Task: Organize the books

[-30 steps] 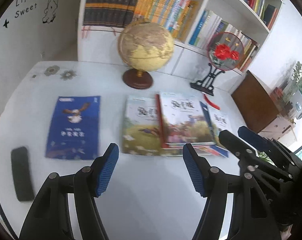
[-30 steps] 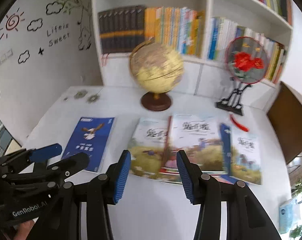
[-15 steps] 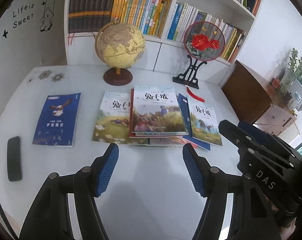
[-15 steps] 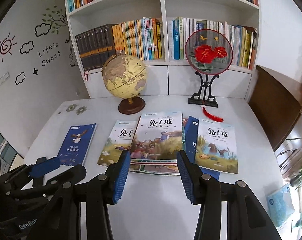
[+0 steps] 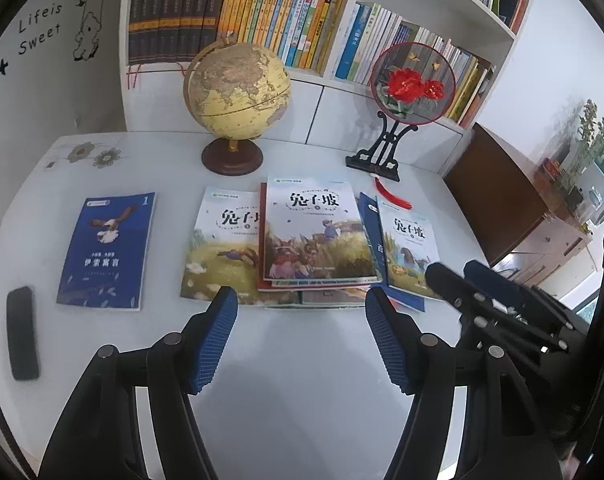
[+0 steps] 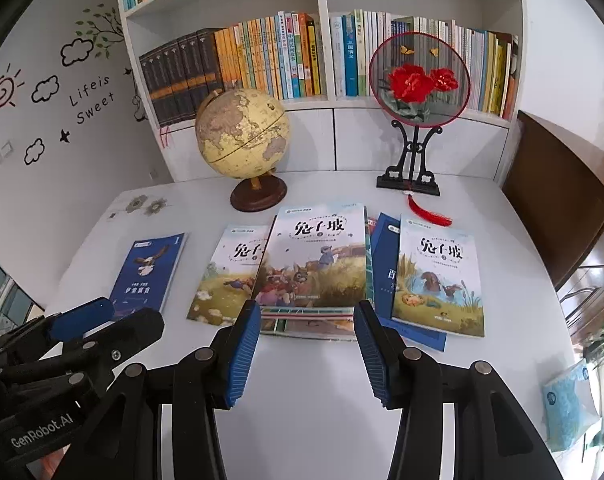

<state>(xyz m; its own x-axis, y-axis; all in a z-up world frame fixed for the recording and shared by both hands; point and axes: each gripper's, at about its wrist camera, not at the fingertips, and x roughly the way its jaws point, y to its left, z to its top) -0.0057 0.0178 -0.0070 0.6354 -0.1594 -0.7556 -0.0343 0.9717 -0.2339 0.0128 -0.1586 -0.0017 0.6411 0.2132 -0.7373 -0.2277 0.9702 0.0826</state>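
Several thin paperback books lay flat on the white worktop (image 6: 321, 400): an overlapped pile (image 6: 317, 264) of at least five, hard to count exactly, and one blue book (image 6: 148, 270) apart at the left. They looked light, bendable and rather slippery, so I judged the free near edge the best hold. Both the left tool (image 5: 302, 332) and the right tool (image 6: 305, 346) hovered open and empty just before the pile.

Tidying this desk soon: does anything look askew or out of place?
Yes. The middle books lie in a loose, overlapping pile with edges fanned out, not squared. One blue book lies apart on the left. A black phone-like slab sits near the table's left edge.
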